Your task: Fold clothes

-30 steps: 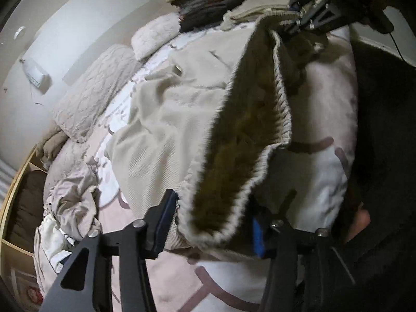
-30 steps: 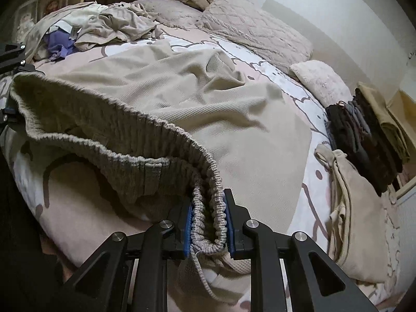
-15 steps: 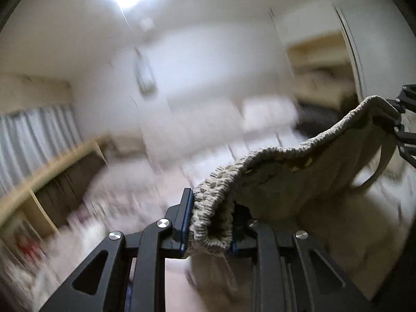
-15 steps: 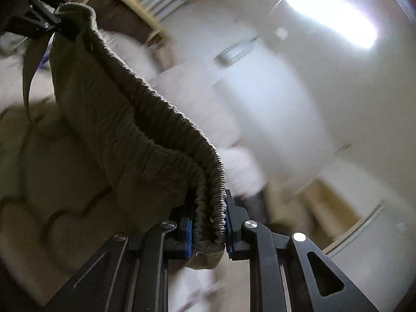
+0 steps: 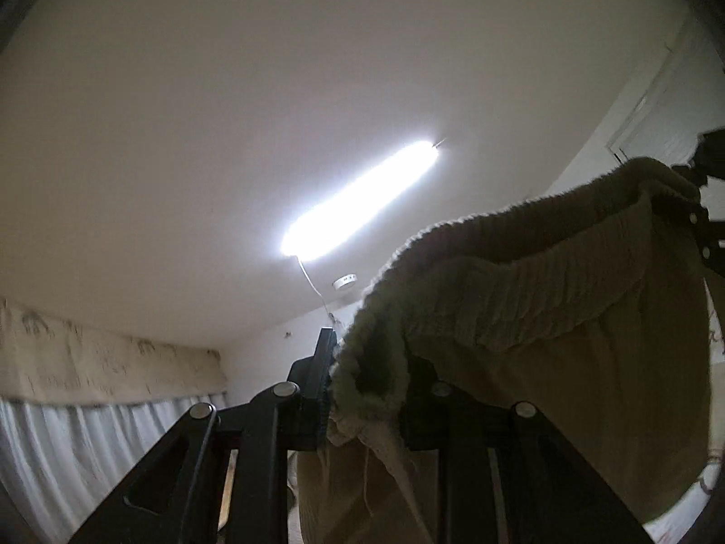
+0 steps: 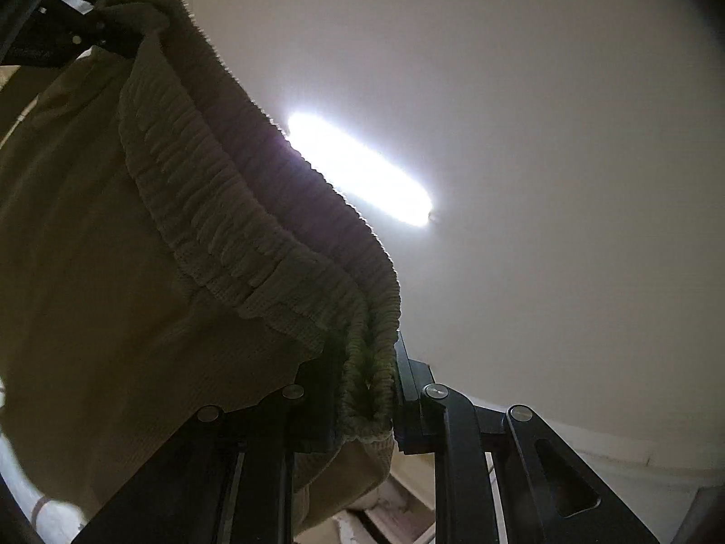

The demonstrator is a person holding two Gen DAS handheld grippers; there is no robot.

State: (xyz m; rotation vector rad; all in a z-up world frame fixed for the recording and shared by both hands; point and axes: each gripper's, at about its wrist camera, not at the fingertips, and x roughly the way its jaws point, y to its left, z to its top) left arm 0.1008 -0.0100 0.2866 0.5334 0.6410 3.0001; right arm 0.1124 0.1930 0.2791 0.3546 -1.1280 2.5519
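A beige ribbed garment with an elastic waistband (image 5: 543, 299) hangs in the air between my two grippers. My left gripper (image 5: 369, 390) is shut on one end of the waistband. My right gripper (image 6: 367, 390) is shut on the other end of the waistband (image 6: 253, 226). Both cameras point up at the ceiling. The right gripper shows at the far right edge of the left wrist view (image 5: 707, 208). The left gripper shows at the top left of the right wrist view (image 6: 68, 36). The cloth droops below the band and hides what lies under it.
A long ceiling light (image 5: 362, 199) glares overhead and also shows in the right wrist view (image 6: 362, 172). White curtains (image 5: 81, 444) hang at lower left. A door frame (image 5: 652, 104) is at upper right. The bed is out of view.
Both grippers have lifted the garment off the bed and tilted upward. The views swung from the bed to the wall, then to the ceiling. Both grips on the waistband held.
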